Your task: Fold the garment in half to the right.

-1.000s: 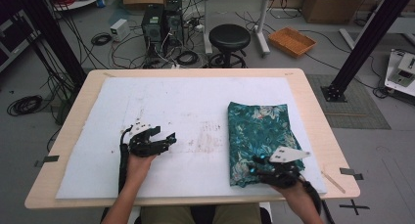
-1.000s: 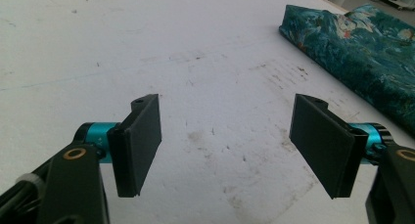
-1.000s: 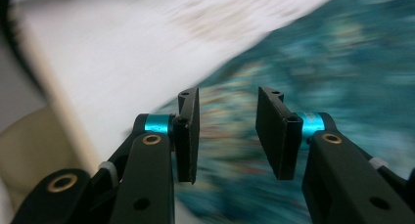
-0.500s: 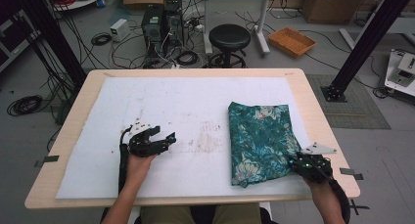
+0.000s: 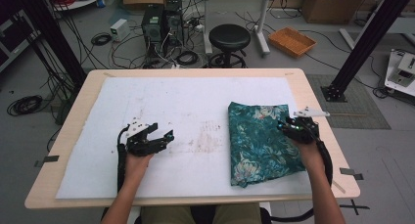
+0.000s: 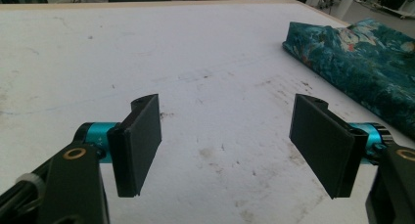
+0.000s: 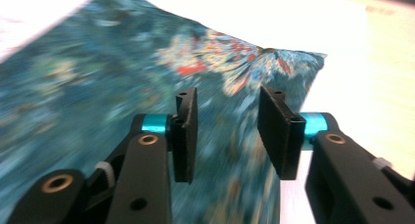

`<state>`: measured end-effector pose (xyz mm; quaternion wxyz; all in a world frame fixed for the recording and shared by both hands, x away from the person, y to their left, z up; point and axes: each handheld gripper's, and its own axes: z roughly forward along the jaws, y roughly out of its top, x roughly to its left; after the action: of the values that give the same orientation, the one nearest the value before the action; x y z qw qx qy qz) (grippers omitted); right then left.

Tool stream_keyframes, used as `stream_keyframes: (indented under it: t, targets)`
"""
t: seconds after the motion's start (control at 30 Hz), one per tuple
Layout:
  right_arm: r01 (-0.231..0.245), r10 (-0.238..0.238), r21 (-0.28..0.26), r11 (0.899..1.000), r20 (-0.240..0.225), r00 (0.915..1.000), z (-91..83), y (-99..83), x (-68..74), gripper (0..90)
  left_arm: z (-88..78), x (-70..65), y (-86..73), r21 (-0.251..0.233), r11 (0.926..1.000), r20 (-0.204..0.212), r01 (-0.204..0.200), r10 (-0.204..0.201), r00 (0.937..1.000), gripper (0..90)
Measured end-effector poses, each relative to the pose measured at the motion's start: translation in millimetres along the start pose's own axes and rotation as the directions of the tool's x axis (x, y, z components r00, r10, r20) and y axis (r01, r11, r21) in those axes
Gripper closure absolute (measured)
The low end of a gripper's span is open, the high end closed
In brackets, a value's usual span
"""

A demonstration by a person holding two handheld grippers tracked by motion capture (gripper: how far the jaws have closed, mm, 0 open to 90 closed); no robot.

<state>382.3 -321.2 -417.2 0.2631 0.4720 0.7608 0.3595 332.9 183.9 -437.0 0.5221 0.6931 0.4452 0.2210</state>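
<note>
High view showed me the teal floral cloth [image 5: 263, 141] lying folded into a long, neat rectangle on the right half of the tabletop [image 5: 195, 75], its long sides running from the near edge toward the far edge and its right side close to the right edge. I judged the folding well under way: the cloth was already doubled over at least once and lay flat on the white mat [image 5: 161, 111], though I could not count the layers. What looked left to me was at least one more fold, probably bringing the far end over the near end, or a last tidying of the edges.

My right hand-held gripper [image 5: 292, 127] was at the right side of the cloth, above its far half, and its jaws had just been opening a little; right gripper view [image 7: 227, 131] put them partly apart over the fabric with nothing pinched between them, the picture blurred by the hand's travel. So I took this as a move to a fresh grip along that edge, not yet a grasp.

My left hand-held gripper [image 5: 155, 138] rested on the bare mat in the left half, well apart from the cloth, and left gripper view [image 6: 235, 145] showed its jaws spread wide and empty, the cloth off to the side beyond them.
</note>
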Motion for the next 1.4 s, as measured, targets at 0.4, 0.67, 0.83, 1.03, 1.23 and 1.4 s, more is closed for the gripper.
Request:
stream_keyframes:
  t: [0.4, 0.67, 0.83, 1.03, 1.23, 1.4]
  targets:
    - [-0.139, 0.124, 0.126, 0.982, 0.118, 0.9852, 45.1, 4.0, -30.5, 54.8, -5.9, 5.4, 1.1, -0.072, 0.9938, -0.024, -0.085, 0.083, 0.9962, 27.6]
    - [-0.116, 0.111, -0.069, 0.991, -0.065, 0.9917, -3.9, 0.8, -11.3, 34.7, -11.3, 12.8, 7.0, -0.099, 0.9947, 0.034, -0.027, 0.031, 0.9989, 25.2]
    - [-0.026, 0.005, -0.132, 0.991, -0.157, 0.9877, -30.7, -6.2, 11.5, 21.2, -12.8, 15.4, 7.0, -0.101, 0.9944, 0.052, -0.029, 0.035, 0.9980, 24.9]
    - [0.056, -0.096, -0.195, 0.979, -0.201, 0.9748, -55.1, -16.0, 31.4, 21.2, -18.1, 17.6, 6.6, -0.118, 0.9925, 0.077, -0.031, 0.041, 0.9962, 24.1]
    - [0.050, -0.092, -0.232, 0.971, -0.175, 0.9803, -61.4, -26.5, 39.6, 21.2, -26.2, 16.9, 2.4, -0.129, 0.9910, 0.092, -0.035, 0.047, 0.9946, 24.1]
    - [0.044, -0.080, -0.218, 0.975, -0.160, 0.9839, -60.8, -31.2, 40.2, 21.2, -29.6, 13.5, -0.3, -0.130, 0.9909, 0.111, -0.037, 0.052, 0.9925, 24.2]
